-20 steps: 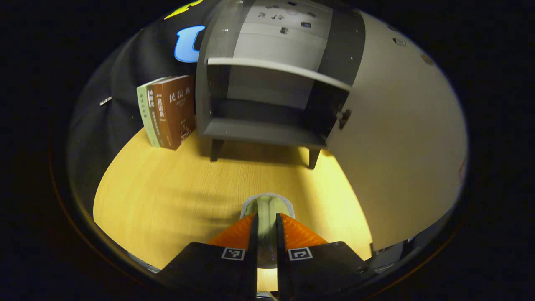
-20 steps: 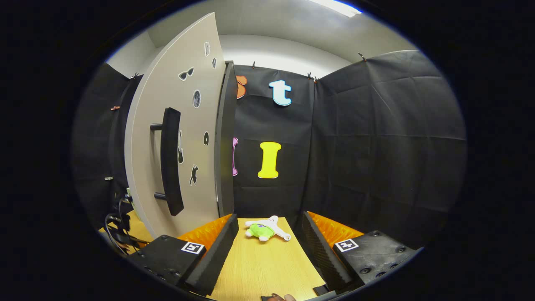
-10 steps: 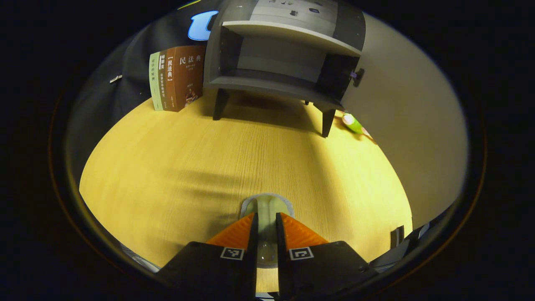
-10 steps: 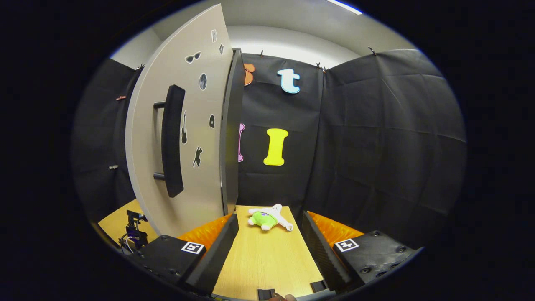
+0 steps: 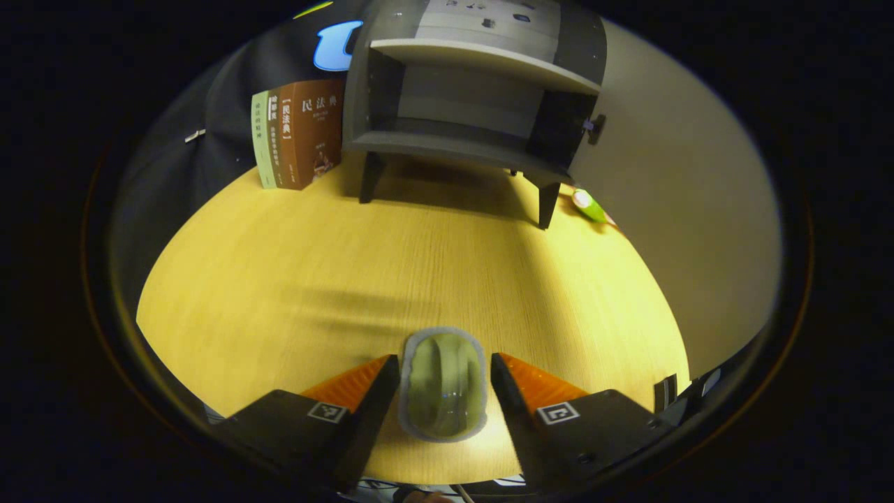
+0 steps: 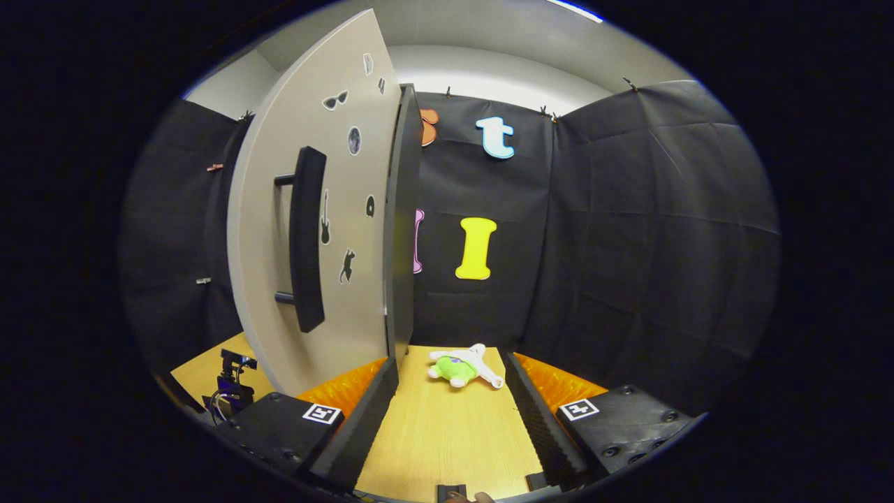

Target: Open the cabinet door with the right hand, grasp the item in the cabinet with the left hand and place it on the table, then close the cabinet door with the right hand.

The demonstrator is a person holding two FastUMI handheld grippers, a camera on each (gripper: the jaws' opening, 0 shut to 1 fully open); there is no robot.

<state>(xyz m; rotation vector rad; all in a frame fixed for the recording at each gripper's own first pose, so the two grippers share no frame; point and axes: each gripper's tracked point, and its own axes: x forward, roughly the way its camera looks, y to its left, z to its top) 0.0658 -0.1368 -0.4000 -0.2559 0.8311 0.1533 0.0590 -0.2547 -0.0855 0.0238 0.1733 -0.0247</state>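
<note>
A pale green oval item with a grey rim [image 5: 443, 384] lies on the wooden table [image 5: 314, 279], close to its near edge. My left gripper [image 5: 443, 363] stands open around it, one finger on each side. The grey cabinet [image 5: 454, 143] stands at the far side of the table with bare shelves, and its pale door [image 5: 670, 209] is swung out to the right. In the right gripper view the door's outer face [image 6: 335, 300] with its dark bar handle [image 6: 307, 237] stands just left of my right gripper [image 6: 450, 412], which is open and holds nothing.
Upright books [image 5: 297, 143] stand left of the cabinet. A green and white plush toy [image 6: 463, 365] lies on the table beyond the right gripper; its green part [image 5: 589, 206] shows by the cabinet's right leg. Black cloth walls surround the table.
The left gripper drew back from the cabinet with the item, then its fingers parted and let the item go on the table. The right gripper shifted slightly beside the door.
</note>
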